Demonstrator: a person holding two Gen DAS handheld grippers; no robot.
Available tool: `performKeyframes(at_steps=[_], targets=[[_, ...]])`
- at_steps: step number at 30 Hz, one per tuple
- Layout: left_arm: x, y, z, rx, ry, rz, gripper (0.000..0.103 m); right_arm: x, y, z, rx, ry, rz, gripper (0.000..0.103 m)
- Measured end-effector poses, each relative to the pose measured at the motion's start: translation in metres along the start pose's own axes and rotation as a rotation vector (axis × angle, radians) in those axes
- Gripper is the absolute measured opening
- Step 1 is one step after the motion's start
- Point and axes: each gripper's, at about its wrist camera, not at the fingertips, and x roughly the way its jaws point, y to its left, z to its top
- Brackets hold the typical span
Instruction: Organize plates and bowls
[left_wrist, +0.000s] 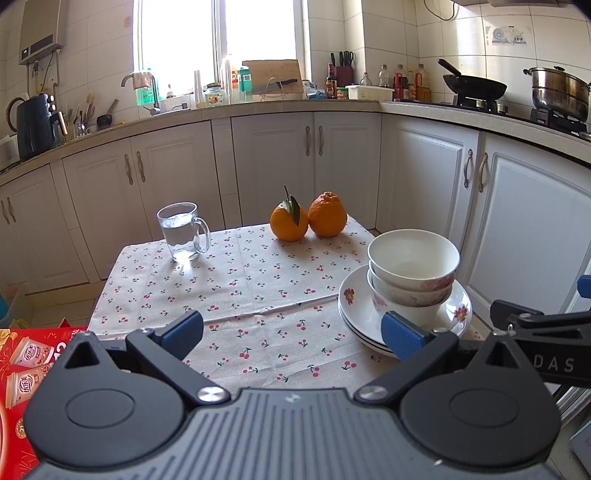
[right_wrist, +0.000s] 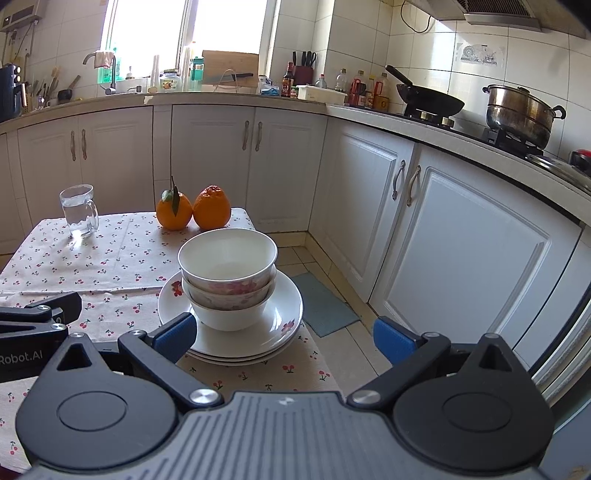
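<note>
Three white bowls with pink flowers (left_wrist: 412, 273) (right_wrist: 227, 271) sit nested inside each other on a stack of white flowered plates (left_wrist: 354, 306) (right_wrist: 273, 325) at the table's right edge. My left gripper (left_wrist: 291, 332) is open over the cherry-print cloth, left of the stack, its right finger just in front of the plates. My right gripper (right_wrist: 284, 336) is open too, close in front of the stack, with its left finger over the plates' near-left rim and its right finger out past the table edge. Neither holds anything.
A glass mug of water (left_wrist: 183, 230) (right_wrist: 79, 210) stands at the table's far left. Two oranges (left_wrist: 308, 221) (right_wrist: 194, 212) sit at the far edge. White cabinets (right_wrist: 443, 229) run close on the right. A red box (left_wrist: 22, 354) lies by the table's left side.
</note>
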Motion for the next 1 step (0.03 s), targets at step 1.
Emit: performKeyframes(at_steps=[1], targets=[[0.0001,0.0,0.0,0.0,0.0,0.0,0.102,-0.0001,-0.0001,-0.0001,0.001,0.0,-0.001,0.103]])
